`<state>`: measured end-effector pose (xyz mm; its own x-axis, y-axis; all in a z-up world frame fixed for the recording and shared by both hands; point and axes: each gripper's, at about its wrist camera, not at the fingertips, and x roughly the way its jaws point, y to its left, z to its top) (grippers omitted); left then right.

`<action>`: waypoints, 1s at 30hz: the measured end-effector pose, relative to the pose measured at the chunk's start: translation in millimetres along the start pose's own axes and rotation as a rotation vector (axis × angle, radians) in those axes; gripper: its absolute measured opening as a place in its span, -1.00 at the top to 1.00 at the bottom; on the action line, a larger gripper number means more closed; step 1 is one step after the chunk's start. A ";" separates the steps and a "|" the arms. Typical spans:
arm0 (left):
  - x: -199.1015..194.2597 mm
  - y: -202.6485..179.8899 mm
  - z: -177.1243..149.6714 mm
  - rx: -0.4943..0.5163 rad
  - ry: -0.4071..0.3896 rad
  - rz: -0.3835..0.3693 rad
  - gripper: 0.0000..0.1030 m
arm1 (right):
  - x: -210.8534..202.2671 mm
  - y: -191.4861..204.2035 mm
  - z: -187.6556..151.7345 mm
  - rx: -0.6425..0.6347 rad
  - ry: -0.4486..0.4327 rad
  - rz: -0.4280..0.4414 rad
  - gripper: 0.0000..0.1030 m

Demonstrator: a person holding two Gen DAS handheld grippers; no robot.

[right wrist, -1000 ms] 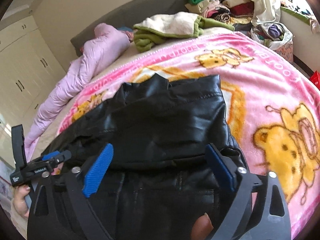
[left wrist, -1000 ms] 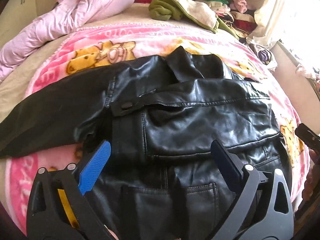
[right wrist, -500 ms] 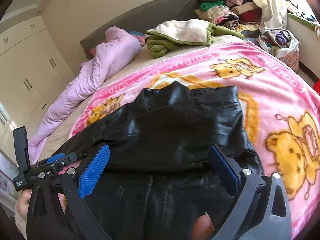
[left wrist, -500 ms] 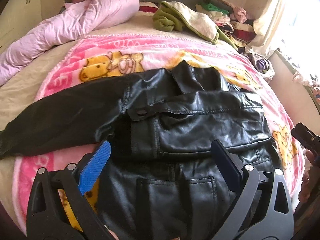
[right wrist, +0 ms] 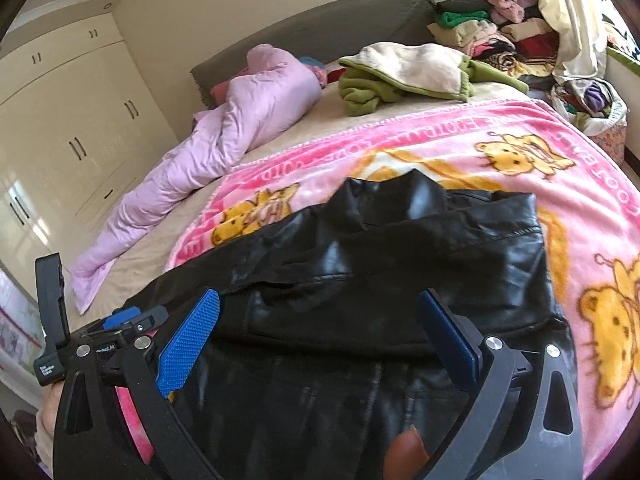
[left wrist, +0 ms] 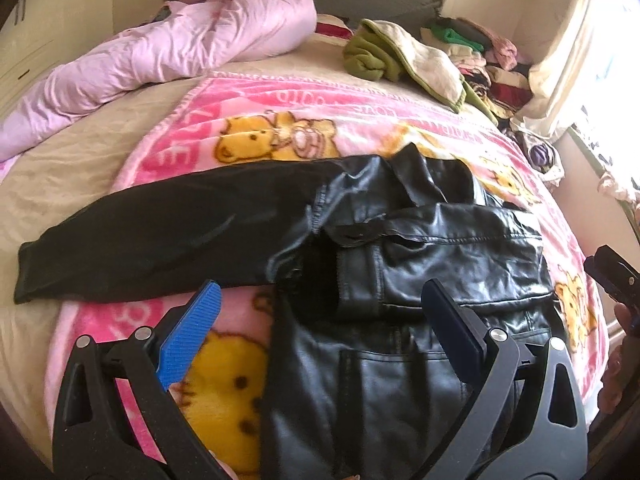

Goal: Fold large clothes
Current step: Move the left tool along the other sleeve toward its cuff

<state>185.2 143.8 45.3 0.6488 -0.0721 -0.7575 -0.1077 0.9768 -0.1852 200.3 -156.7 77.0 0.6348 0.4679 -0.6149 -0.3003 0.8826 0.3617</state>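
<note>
A black leather jacket lies on the pink bear-print blanket, one side folded over its body. Its left sleeve stretches out flat to the left. My left gripper hangs open above the jacket's lower left part, holding nothing. In the right wrist view the same jacket fills the middle, and my right gripper stands open over its lower half, empty. The left gripper shows at the left edge there. At the right edge of the left wrist view the right gripper's tip is visible.
A crumpled lilac duvet lies at the head of the bed. A green and cream garment sits beside a stack of folded clothes. White wardrobes line the left wall. A bag of clothes stands by the window.
Both grippers have pulled back and risen from the jacket, so more of the bed shows. The left view has shifted leftward, bringing the whole sleeve into sight. Both stay open.
</note>
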 end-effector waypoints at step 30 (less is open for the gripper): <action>-20.7 146.0 -3.1 -0.210 -0.041 0.140 -0.82 | 69.1 123.7 13.3 -0.165 0.036 0.091 -0.92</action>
<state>153.7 287.3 32.0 0.6464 0.0730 -0.7595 -0.3496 0.9131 -0.2097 216.5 -15.7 88.6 0.5747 0.5446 -0.6108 -0.4694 0.8308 0.2991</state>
